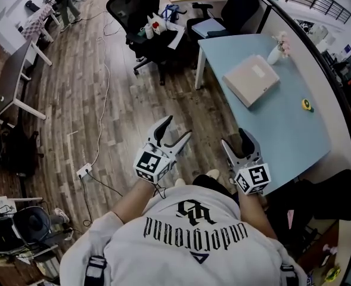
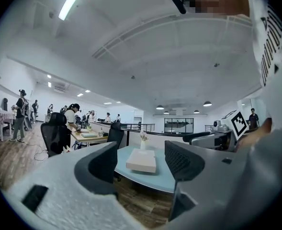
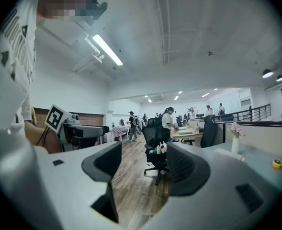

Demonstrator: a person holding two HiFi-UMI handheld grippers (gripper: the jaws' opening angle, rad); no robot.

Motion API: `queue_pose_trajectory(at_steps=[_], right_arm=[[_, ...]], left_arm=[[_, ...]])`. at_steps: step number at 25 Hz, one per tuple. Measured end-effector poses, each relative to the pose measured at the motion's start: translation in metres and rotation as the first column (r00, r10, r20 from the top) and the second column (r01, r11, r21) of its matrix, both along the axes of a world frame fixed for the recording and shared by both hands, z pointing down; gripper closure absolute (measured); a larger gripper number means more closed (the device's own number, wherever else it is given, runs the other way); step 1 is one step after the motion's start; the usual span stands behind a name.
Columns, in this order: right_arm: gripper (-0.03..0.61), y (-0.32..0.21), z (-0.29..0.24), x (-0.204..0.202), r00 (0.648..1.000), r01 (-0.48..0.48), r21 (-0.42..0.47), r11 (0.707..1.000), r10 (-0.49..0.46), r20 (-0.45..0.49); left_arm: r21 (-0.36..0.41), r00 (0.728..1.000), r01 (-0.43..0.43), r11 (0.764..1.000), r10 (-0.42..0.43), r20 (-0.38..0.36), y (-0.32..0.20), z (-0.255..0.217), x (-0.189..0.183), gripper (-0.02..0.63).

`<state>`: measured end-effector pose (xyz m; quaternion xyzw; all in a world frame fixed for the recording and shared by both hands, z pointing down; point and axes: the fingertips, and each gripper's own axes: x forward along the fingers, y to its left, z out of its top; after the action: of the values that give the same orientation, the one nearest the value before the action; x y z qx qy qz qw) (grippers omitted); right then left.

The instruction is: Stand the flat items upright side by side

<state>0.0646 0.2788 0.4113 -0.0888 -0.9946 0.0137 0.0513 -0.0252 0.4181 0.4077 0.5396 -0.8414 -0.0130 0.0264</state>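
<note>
A flat beige box-like stack (image 1: 251,80) lies on the light blue table (image 1: 282,130), and it shows again past the left jaws as the beige stack (image 2: 141,161). I cannot tell whether it is one item or more. My left gripper (image 1: 176,128) and right gripper (image 1: 235,139) hang close to the person's chest over the wooden floor, short of the table's near edge. Both are open with nothing between the jaws. The left gripper (image 2: 141,150) points at the table; the right gripper (image 3: 143,150) points along the floor toward a chair.
A small white vase with flowers (image 1: 277,49) and a yellow tape measure (image 1: 307,105) sit on the table. Black office chairs (image 1: 145,16) stand beyond the table's far left corner. A cable and power strip (image 1: 83,170) lie on the floor at left. People stand at distant desks.
</note>
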Motion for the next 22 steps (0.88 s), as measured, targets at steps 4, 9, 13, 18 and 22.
queue_pose_trajectory(at_steps=[4,9,13,18,22], right_arm=[[0.281,-0.015,0.006,-0.017,1.000,-0.009,-0.005,1.000,0.009,-0.010],[0.282,-0.056,0.015,-0.045,1.000,-0.024,-0.023,0.999,0.024,-0.014],[0.282,-0.099,0.023,-0.070,0.999,-0.040,-0.029,0.999,0.039,-0.020],[0.282,-0.168,0.034,-0.097,0.997,-0.071,-0.039,0.997,0.069,-0.043],[0.293,-0.223,0.032,-0.103,0.993,-0.107,-0.057,0.993,0.104,-0.050]], left_arm=[[-0.007,1.000,-0.008,1.000,0.008,-0.005,-0.015,0.003,-0.019,0.295],[-0.022,1.000,-0.020,1.000,0.020,0.002,-0.054,0.007,-0.045,0.295],[-0.034,1.000,-0.028,0.999,0.028,-0.005,-0.095,0.015,-0.071,0.295],[-0.037,0.998,-0.068,0.997,0.067,-0.023,-0.172,0.025,-0.105,0.296],[-0.042,0.991,-0.129,0.991,0.128,-0.033,-0.239,0.027,-0.116,0.295]])
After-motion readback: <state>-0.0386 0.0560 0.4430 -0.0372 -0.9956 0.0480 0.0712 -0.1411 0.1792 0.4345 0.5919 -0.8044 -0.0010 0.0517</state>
